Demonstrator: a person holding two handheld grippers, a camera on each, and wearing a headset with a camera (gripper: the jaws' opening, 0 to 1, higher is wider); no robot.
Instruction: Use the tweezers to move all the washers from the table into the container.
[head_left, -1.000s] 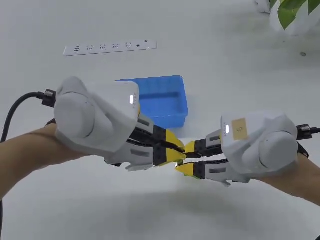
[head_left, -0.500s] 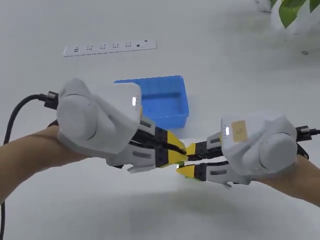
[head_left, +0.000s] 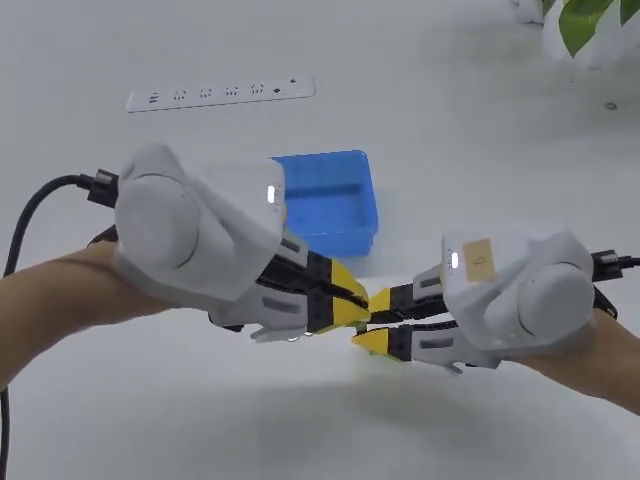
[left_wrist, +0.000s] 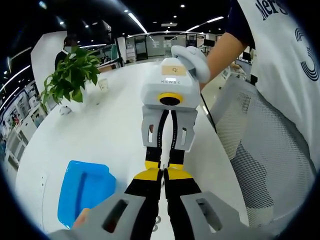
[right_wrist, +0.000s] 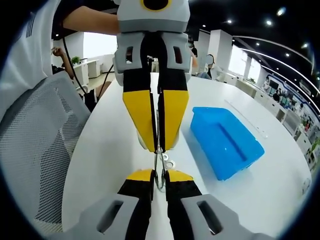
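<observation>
The fingers (right_wrist: 172, 115) of the left gripper (head_left: 362, 303) are pressed together on the tweezers (right_wrist: 159, 167), whose other end looks pinched between the right gripper's (right_wrist: 160, 174) fingers. Washers (right_wrist: 169, 162) lie on the desk (right_wrist: 115, 150) just beside the fingertips. The blue container (head_left: 335, 200) nearby looks empty, so moving seems not yet begun.

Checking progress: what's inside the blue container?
The blue container shows a bare floor with nothing lying on it. In the head view, the left gripper covers its left part.
</observation>
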